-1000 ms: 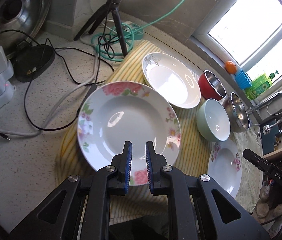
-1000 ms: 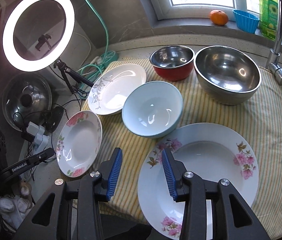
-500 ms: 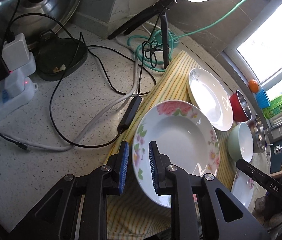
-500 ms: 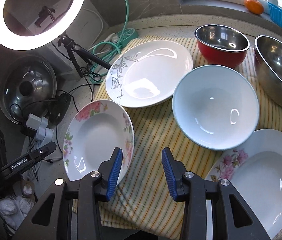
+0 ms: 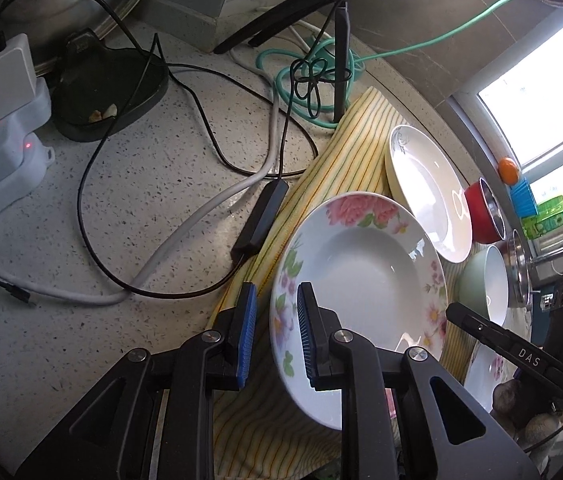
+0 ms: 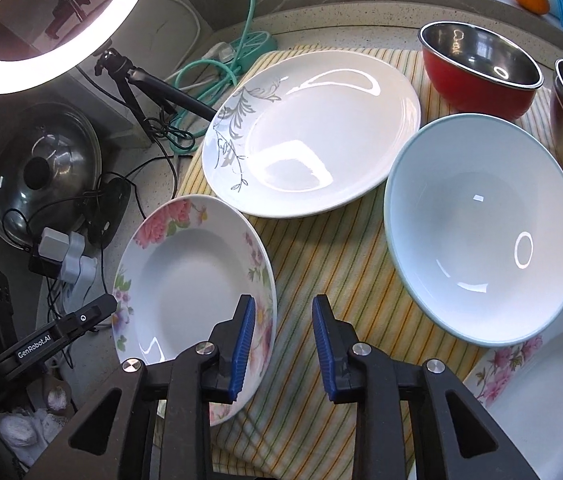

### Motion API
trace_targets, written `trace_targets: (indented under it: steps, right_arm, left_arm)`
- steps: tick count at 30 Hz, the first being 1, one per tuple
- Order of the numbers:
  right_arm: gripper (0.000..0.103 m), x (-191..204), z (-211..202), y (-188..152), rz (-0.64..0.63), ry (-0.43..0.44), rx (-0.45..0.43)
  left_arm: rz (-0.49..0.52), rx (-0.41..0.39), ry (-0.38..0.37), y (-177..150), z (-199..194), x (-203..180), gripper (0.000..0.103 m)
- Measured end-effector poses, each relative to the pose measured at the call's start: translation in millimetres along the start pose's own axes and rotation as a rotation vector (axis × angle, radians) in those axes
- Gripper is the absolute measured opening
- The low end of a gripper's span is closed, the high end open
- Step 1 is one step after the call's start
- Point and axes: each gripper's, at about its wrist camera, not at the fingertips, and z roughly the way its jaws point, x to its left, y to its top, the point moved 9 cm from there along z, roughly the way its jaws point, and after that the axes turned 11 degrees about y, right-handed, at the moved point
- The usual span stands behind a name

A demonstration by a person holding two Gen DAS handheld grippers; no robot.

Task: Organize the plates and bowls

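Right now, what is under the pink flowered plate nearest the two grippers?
The flowered plate lies on the striped cloth at its edge, rim overhanging toward the countertop. Whatever is directly beneath the plate is covered.

The round white plate with pink flower prints (image 6: pixel 185 280) looks like glazed ceramic, glossy and smooth. The larger white plate with a grey vine pattern (image 6: pixel 313 136) has the same shiny glaze, as does the pale blue-rimmed white bowl (image 6: pixel 481 236). The red bowl (image 6: pixel 477 68) has a polished metal inside and a satin red outside. The yellow striped cloth (image 6: pixel 333 264) is matt woven fabric. The speckled grey countertop (image 5: pixel 93 240) looks like smooth stone. The gripper pads (image 6: pixel 243 344) are ribbed blue rubber on matt black plastic.
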Motion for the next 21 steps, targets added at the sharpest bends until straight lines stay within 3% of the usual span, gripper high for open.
trace_targets:
  steps: [12, 15, 21]
  right_arm:
    - [0.018, -1.5, 12.2, 0.7, 0.009, 0.022, 0.031]
    - [0.012, 0.7, 13.6, 0.4, 0.012, 0.039, 0.038]
    - [0.009, 3.6, 15.0, 0.1, 0.008, 0.048, 0.047]
  left_arm:
    - [-0.001, 0.029, -0.021, 2.3, 8.6, -3.5, 0.019]
    - [0.004, 0.037, -0.026, 1.3, 11.1, -5.0, 0.013]
    - [0.000, 0.042, -0.024, 0.6, 13.2, -3.5, 0.011]
